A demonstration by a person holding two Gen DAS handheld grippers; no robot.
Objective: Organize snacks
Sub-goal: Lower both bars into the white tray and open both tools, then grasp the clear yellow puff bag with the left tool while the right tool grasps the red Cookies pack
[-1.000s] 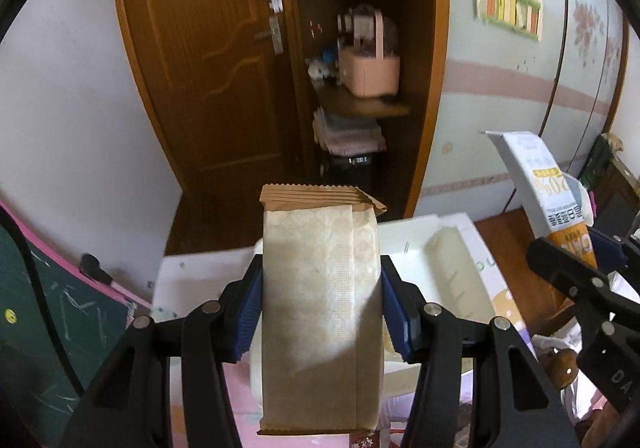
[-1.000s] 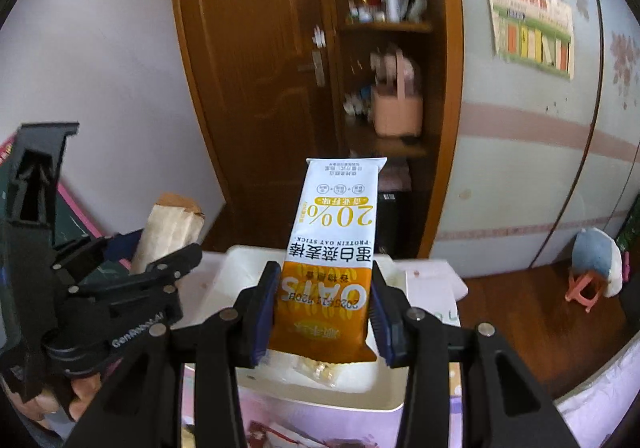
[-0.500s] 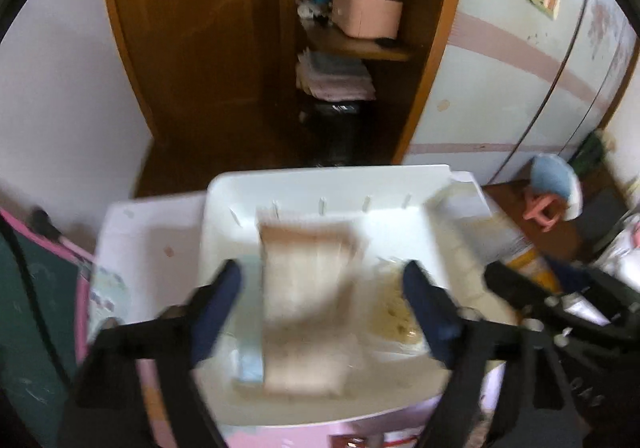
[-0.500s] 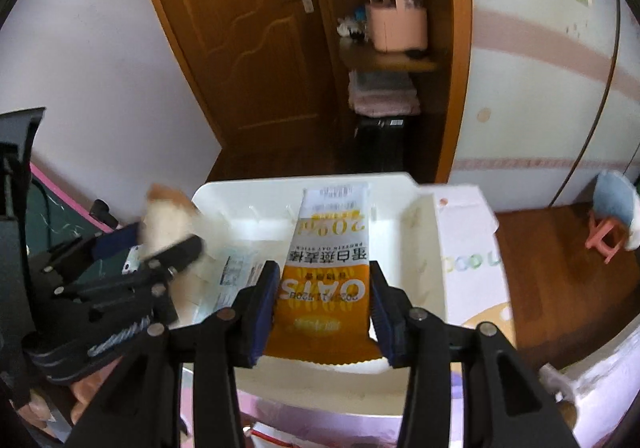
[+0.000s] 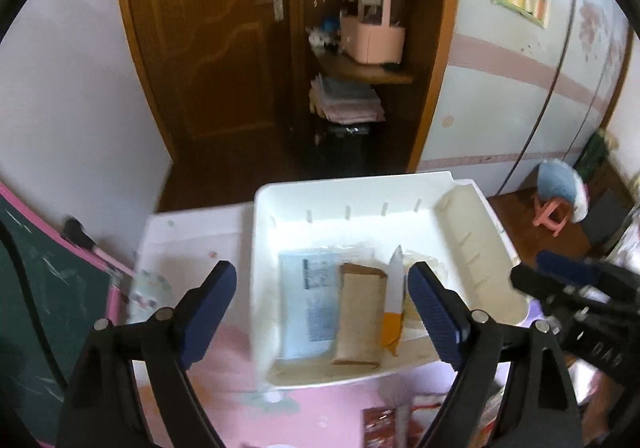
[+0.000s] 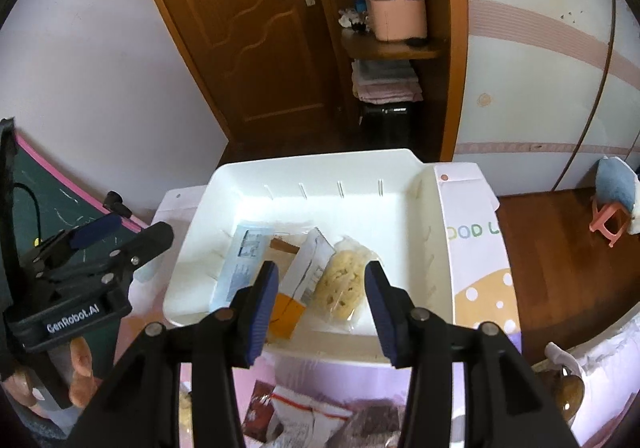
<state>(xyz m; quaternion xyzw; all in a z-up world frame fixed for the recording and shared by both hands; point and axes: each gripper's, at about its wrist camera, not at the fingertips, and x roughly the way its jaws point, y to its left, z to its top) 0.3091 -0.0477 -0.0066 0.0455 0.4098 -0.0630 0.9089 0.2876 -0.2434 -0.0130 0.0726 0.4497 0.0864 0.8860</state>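
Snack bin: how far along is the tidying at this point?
Done: a blue packet, brown packet, oat bar and clear bag of yellow snacks lie in the white bin. In hand: nothing; the left gripper and right gripper are both open and empty. Left: loose packets in front of the bin.

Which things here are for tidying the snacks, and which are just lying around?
For the job:
- white bin
- brown packet, in the bin
- orange-and-white oat bar, in the bin
- clear bag of yellow snack, in the bin
- blue-and-white packet, in the bin
- left gripper and right gripper, both open

Just lying about:
- pink basket on the shelf
- little pink stool
- chalkboard
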